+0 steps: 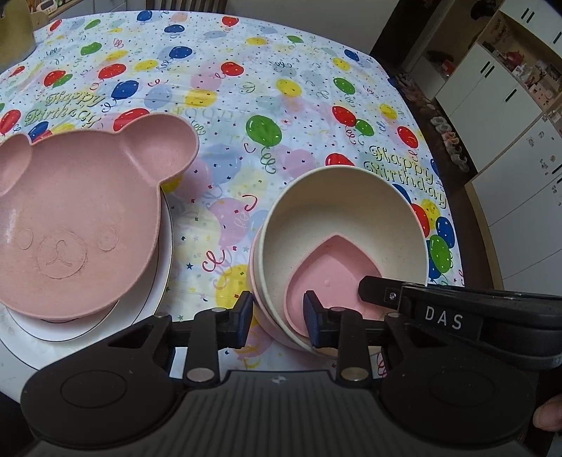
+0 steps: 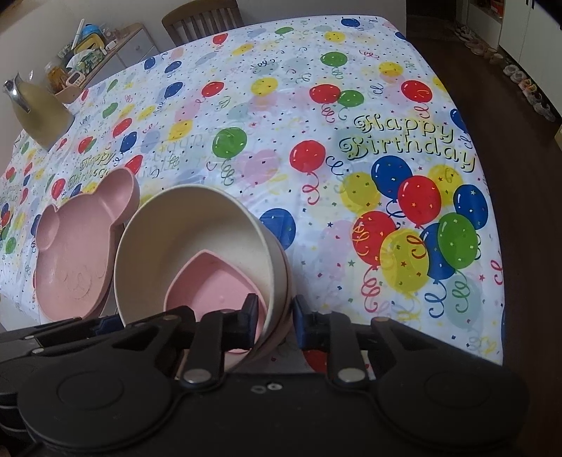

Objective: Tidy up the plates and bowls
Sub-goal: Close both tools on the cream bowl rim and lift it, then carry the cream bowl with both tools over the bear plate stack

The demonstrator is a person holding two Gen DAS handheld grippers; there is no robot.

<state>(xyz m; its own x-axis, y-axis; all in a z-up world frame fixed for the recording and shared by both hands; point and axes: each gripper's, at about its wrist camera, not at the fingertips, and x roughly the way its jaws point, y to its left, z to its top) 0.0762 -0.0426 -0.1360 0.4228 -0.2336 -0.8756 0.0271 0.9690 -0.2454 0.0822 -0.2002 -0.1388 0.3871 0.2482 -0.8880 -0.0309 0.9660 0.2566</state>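
Observation:
A cream bowl (image 1: 344, 211) (image 2: 182, 228) sits nested in a pink bowl (image 1: 268, 321) on the balloon tablecloth, with a pink heart-shaped dish (image 1: 333, 263) (image 2: 210, 288) lying inside it. My left gripper (image 1: 279, 314) is shut on the stack's near-left wall, one pad outside and one inside. On the opposite side my right gripper (image 2: 275, 316) pinches the wall the same way; one of its fingers (image 1: 376, 291) reaches into the bowl in the left wrist view. To the left, a pink bear-shaped plate (image 1: 80, 218) (image 2: 77, 253) rests on a white plate (image 1: 154, 291).
The tablecloth (image 2: 386, 140) stretches far and right of the bowls. A yellowish jug (image 2: 38, 112) stands at the far left corner, and a chair (image 2: 203, 17) is behind the table. White cabinets (image 1: 509, 123) and dark floor lie past the right edge.

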